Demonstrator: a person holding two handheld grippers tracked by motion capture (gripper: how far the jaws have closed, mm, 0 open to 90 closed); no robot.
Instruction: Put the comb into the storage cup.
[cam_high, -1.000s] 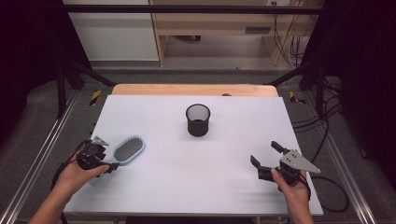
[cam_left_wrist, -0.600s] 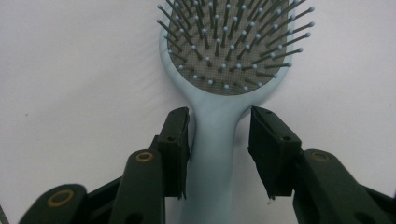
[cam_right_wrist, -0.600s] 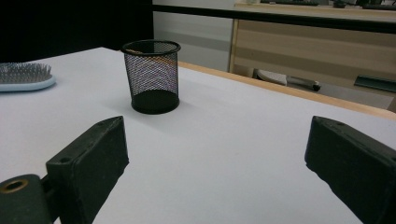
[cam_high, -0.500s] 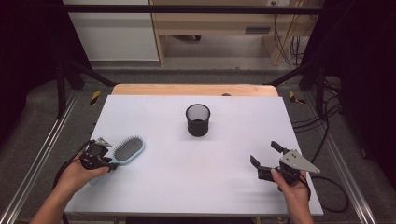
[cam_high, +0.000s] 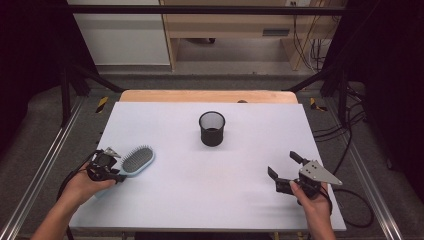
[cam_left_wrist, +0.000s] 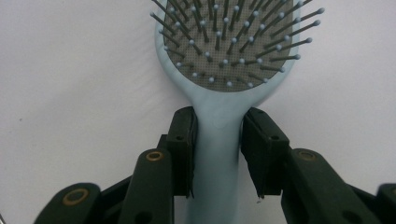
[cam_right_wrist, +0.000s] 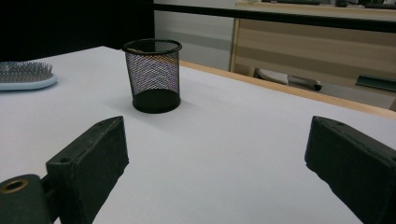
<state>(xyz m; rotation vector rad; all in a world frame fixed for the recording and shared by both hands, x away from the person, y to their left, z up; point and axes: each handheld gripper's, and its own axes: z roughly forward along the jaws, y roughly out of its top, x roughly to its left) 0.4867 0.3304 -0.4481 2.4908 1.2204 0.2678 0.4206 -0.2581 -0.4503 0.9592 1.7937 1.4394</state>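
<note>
White table (cam_high: 210, 200), left claw (cam_left_wrist: 217, 149) clamping hairbrush (cam_left_wrist: 229, 60), right claw (cam_right_wrist: 215, 163) apart

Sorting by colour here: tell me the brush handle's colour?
Pale blue; the brush handle shows best in the left gripper view.

I can read no text, label, brand, number or sign anywhere here: none on my table top (cam_high: 210, 200) and none on the hairbrush (cam_left_wrist: 224, 56) or the mesh cup (cam_right_wrist: 153, 74). The furniture far beyond the table carries no lettering I can make out either.
</note>
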